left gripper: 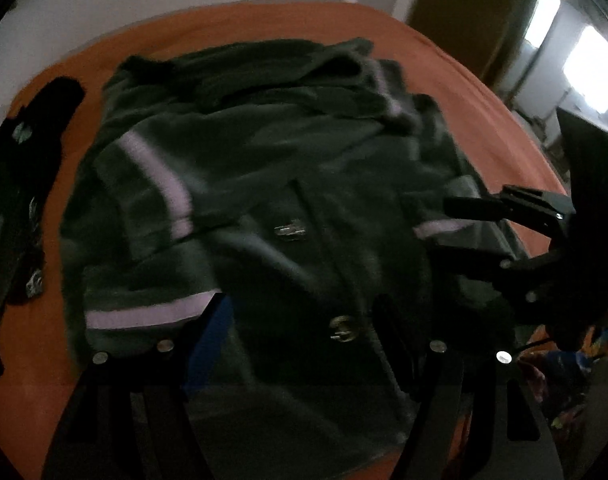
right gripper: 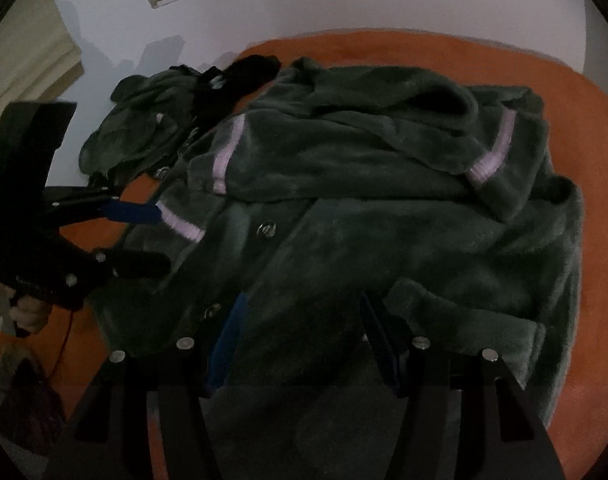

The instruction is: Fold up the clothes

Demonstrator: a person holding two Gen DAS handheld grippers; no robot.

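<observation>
An orange bed [right gripper: 563,92] carried everything. A dark green fleece jacket [right gripper: 383,216] with pale lilac stripes lay spread across its middle, buttoned front up, sleeves folded over the chest. A heap of dark clothes [right gripper: 152,136] sat by the bed's far left edge. The left tool [right gripper: 146,238] and right tool [left gripper: 455,226] hovered over the jacket's opposite sides, both released, fingers apart.
</observation>
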